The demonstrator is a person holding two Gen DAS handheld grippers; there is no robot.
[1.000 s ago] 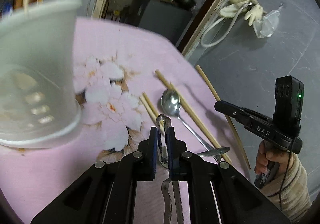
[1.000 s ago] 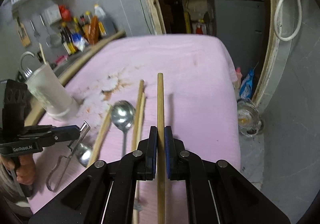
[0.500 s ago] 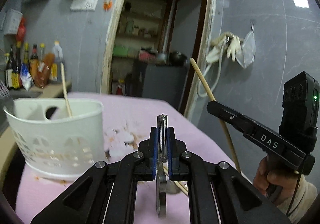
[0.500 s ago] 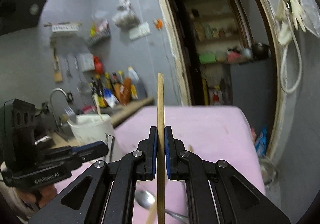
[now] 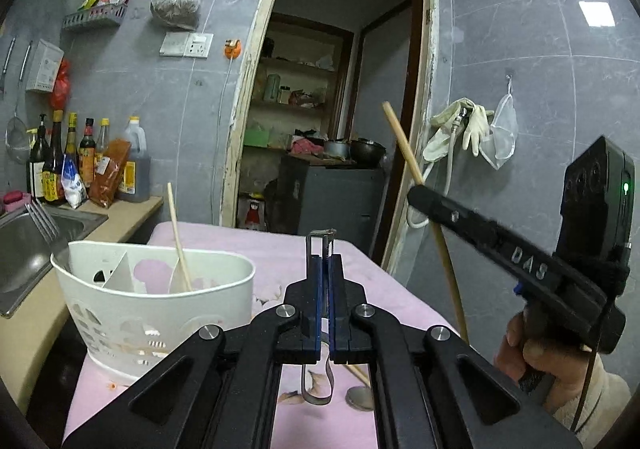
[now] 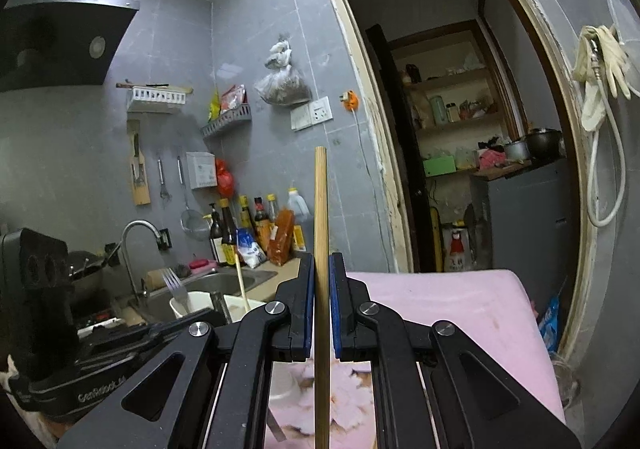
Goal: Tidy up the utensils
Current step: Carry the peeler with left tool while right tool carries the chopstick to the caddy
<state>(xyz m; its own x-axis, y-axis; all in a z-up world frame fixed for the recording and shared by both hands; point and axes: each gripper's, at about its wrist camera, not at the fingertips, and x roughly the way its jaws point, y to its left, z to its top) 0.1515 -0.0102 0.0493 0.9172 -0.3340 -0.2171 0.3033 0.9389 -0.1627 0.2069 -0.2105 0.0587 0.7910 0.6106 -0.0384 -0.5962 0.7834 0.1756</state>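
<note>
Now left gripper [image 5: 327,291] jaws clamp peeler [image 5: 319,333], right gripper [image 6: 319,313] jaws clamp chopstick [image 6: 321,249]; both above holder [image 5: 160,297] rim.

The tablecloth [image 5: 396,301] in the lower middle of the left wrist view is pink, with white and brown flowers printed on it. The utensil basket [image 5: 160,313] at the lower left is white with little cut-out holes. A chopstick [image 6: 321,249] up the middle of the right wrist view is light tan wood. The peeler [image 5: 320,329] at the bottom middle of the left wrist view is shiny silver. The left gripper [image 5: 325,261] is black with blue pads. The right gripper [image 6: 321,273] is black and blue too. The wall tiles [image 5: 520,49] at the upper right are grey. The rubber gloves [image 5: 468,125] hanging there are cream.
</note>
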